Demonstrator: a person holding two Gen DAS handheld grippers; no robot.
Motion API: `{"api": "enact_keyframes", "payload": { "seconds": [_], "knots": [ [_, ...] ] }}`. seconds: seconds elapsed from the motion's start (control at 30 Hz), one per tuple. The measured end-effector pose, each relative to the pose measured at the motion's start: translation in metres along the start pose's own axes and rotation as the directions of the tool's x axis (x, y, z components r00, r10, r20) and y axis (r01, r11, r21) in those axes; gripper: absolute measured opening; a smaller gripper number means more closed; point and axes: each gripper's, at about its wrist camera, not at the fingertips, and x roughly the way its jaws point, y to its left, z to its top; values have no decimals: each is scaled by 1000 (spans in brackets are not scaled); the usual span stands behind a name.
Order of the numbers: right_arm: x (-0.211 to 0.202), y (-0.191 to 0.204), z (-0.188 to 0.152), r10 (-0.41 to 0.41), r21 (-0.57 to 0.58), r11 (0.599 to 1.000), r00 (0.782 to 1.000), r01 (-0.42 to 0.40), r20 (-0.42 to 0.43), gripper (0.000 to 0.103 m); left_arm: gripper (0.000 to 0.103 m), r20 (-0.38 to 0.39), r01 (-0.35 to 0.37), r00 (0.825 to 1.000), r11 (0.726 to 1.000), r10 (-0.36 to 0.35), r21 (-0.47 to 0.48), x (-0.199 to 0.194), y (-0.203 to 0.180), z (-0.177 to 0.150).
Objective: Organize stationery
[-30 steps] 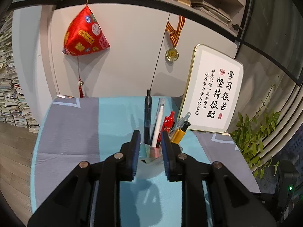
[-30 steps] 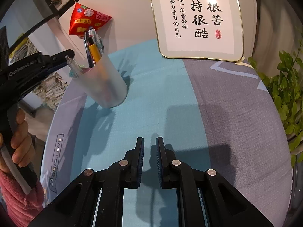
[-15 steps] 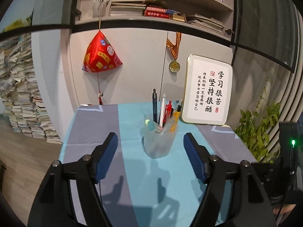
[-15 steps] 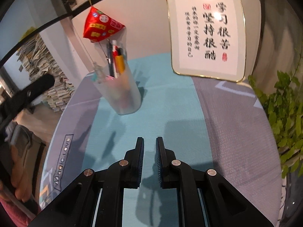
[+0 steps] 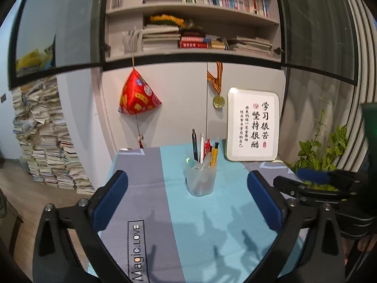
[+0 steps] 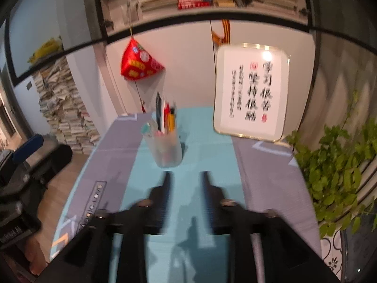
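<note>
On the worktop (image 5: 146,165), well ahead of us, the frosted cup (image 5: 200,179) stood upright with the pens (image 5: 204,149) gathered inside (tidied, we judged), so our left tongs (image 5: 187,197) and right tongs (image 6: 185,188) were opening on nothing.

A second ago the left gripper (image 5: 187,200) was clamped on the frosted pen cup (image 5: 200,178); now its jaws are opening wide with nothing between them, and it has drawn back so the cup stands free on the tablecloth (image 5: 146,172) (pens upright inside). The right gripper (image 6: 185,184), shut before, has lifted and its jaws are opening, empty.
</note>
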Motion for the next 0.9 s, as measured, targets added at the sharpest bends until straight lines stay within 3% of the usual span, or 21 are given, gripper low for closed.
{"api": "enact_keyframes", "payload": {
  "seconds": [0.03, 0.07, 0.23, 0.37, 0.9],
  "knots": [
    [-13, 2, 0, -6, -1, 1000, 999, 6, 41, 62, 102, 10, -10, 1000, 1000, 10, 9, -6, -2, 0],
    [-20, 3, 1, -12, -5, 1000, 998, 13, 62, 64, 102, 16, -17, 1000, 1000, 17, 18, -11, -4, 0],
    [-57, 7, 3, -41, -4, 999, 992, 42, 123, 66, 102, 19, -31, 999, 999, 30, 33, -35, -11, -2],
    [-85, 9, -2, -53, -4, 999, 982, 54, 179, 75, 102, 46, -33, 998, 999, 32, 20, -56, -13, -4],
    [-166, 25, -19, -61, -5, 998, 952, 66, 301, 78, 102, 119, -66, 991, 998, 67, -15, -119, -14, -1]
  ]
}}
